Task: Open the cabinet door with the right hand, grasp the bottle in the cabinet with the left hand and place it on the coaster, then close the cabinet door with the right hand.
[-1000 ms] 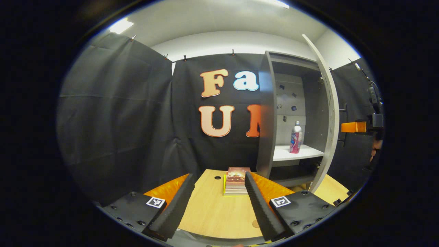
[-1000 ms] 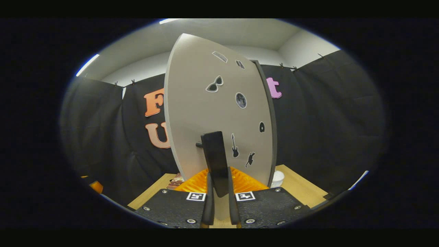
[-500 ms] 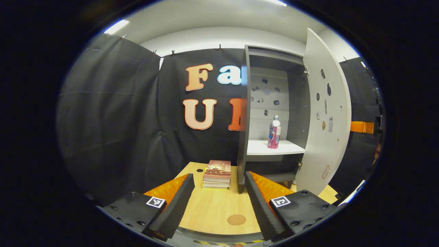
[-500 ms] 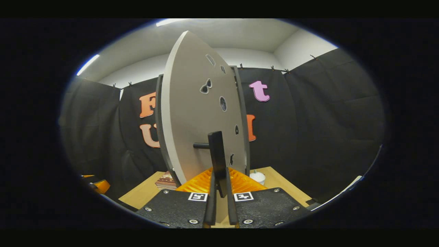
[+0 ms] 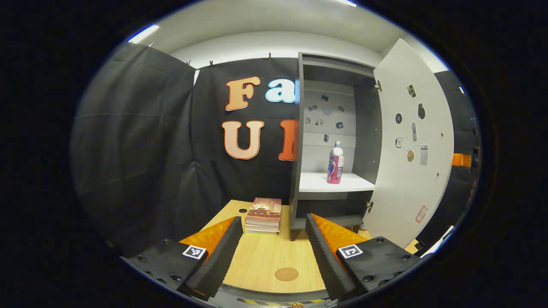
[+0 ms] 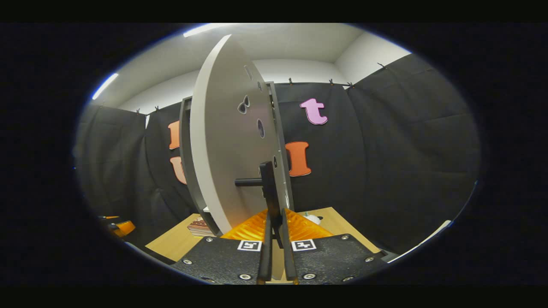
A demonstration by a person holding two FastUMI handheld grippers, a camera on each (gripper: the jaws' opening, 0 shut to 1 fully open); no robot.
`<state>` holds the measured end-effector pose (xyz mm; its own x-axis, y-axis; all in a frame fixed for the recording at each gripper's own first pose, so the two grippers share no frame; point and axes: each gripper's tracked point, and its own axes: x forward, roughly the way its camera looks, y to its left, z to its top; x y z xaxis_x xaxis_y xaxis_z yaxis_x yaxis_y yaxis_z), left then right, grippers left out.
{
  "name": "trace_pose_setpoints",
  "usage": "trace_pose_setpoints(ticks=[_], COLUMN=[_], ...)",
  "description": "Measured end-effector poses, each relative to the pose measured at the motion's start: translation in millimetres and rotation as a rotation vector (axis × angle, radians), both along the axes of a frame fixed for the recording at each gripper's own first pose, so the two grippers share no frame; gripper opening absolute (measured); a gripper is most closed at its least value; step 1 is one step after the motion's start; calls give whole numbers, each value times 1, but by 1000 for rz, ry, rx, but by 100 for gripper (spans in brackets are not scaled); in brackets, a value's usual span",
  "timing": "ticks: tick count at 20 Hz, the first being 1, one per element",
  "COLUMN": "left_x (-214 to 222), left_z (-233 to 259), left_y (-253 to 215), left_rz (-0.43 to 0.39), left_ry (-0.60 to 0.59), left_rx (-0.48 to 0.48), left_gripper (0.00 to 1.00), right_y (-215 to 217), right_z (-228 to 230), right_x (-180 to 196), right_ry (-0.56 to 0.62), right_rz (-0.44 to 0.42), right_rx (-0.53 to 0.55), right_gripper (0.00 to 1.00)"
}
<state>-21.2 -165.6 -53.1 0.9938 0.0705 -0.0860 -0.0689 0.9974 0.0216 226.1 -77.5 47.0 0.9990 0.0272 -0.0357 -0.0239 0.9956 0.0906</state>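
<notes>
Gripping the cabinet door's slim black bar handle (image 6: pixel 269 188) between both ribbed fingers, my right gripper (image 6: pixel 274 239) held the flat grey door (image 5: pixel 413 145) swung wide to the right. My left gripper (image 5: pixel 269 252) was released, jaws spread over the pale wood-grain table (image 5: pixel 265 261). The round brown coaster (image 5: pixel 286 274) lay flat near me between them. The pink-labelled bottle (image 5: pixel 335 163) with its silvery neck stood upright on the cabinet's (image 5: pixel 299 128) white shelf (image 5: pixel 317 184), far off. A stack of books (image 5: pixel 263 216) sat left of the cabinet.
</notes>
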Motion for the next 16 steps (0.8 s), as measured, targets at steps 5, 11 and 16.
trace_pose_setpoints(ticks=[5,11,16], left_x=[5,10,11], left_z=[-7,-6,-4], left_y=[-5,-7,-14], left_rz=[0,6,3], left_ry=[18,20,10], left_rx=[-20,-23,-25], left_gripper=[93,93,96], right_y=[-11,-17,-18], right_z=[1,2,2], right_x=[3,6,5], right_ry=[-3,-16,-21], right_rz=[0,7,32], right_rx=[-18,-4,-2], right_gripper=[8,5,5])
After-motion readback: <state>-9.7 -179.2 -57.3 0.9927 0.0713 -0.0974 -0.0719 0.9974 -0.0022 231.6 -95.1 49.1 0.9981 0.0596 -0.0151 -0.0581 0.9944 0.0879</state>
